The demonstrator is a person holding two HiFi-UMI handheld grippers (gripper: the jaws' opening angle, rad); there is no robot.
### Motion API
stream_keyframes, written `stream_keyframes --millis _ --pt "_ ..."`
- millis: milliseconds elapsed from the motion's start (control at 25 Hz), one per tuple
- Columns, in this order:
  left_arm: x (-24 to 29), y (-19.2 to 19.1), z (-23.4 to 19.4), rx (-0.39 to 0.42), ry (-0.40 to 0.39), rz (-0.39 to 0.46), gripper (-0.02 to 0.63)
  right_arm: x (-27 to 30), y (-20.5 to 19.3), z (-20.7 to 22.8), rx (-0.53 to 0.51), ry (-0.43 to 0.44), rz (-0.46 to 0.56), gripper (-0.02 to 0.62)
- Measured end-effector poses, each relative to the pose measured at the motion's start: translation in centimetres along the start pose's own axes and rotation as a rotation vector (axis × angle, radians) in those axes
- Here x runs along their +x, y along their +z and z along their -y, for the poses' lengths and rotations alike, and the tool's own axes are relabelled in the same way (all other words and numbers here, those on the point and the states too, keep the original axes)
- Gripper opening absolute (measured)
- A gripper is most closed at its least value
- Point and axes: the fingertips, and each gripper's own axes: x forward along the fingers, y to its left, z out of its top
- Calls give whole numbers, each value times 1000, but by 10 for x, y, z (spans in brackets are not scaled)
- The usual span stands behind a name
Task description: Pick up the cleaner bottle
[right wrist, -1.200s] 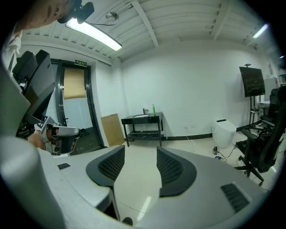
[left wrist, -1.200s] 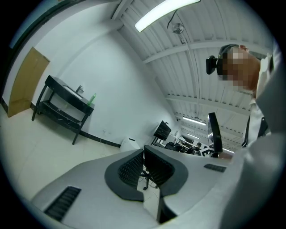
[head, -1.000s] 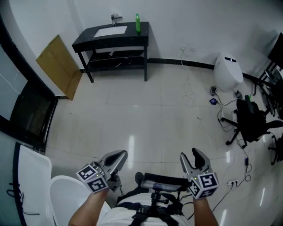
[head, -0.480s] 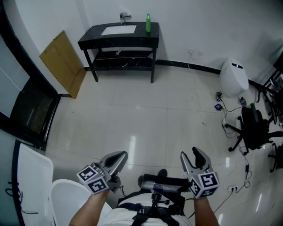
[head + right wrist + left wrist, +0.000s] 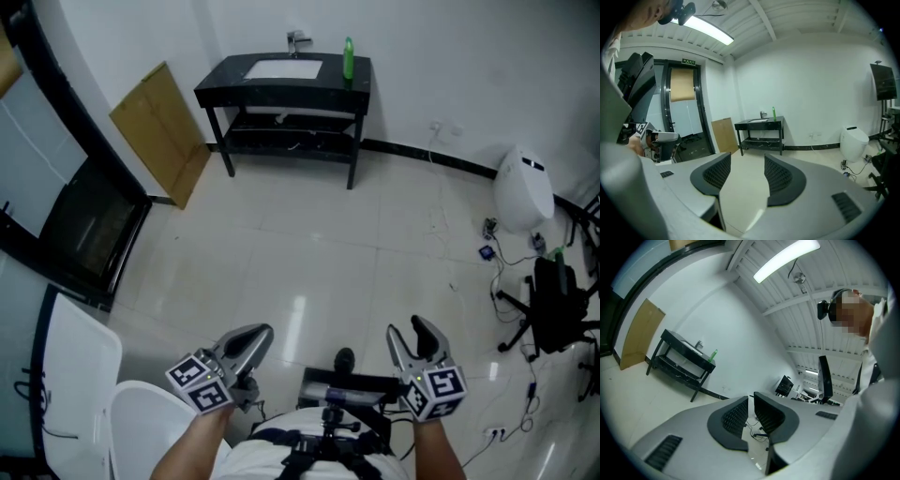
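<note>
The cleaner bottle (image 5: 348,52) is slim and green and stands upright on the right end of a black sink table (image 5: 356,70) against the far wall. It also shows small in the left gripper view (image 5: 713,355) and the right gripper view (image 5: 773,113). Both grippers are held low near my body, far from the bottle across the floor. My left gripper (image 5: 251,339) has its jaws nearly together with nothing between them. My right gripper (image 5: 410,336) is open and empty, and it points toward the table (image 5: 759,123).
A cardboard sheet (image 5: 161,131) leans on the wall left of the table. A white rounded unit (image 5: 523,192), loose cables (image 5: 487,251) and a black office chair (image 5: 558,300) lie at the right. A white chair (image 5: 80,375) stands at lower left beside a dark glass door (image 5: 84,234).
The table and bottle have shifted right and slightly down in the head view as my viewpoint moved. Both grippers hold the same pose in front of me.
</note>
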Motion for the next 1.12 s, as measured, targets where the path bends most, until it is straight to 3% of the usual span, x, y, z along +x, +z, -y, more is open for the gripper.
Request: stream_keyframes --millis 480,1120 --pt "105 34 -19 10 9 13 35 63 56 72 -22 54 8 229" --pt "179 48 -24 40 42 3 34 97 77 136 -16 94 14 229"
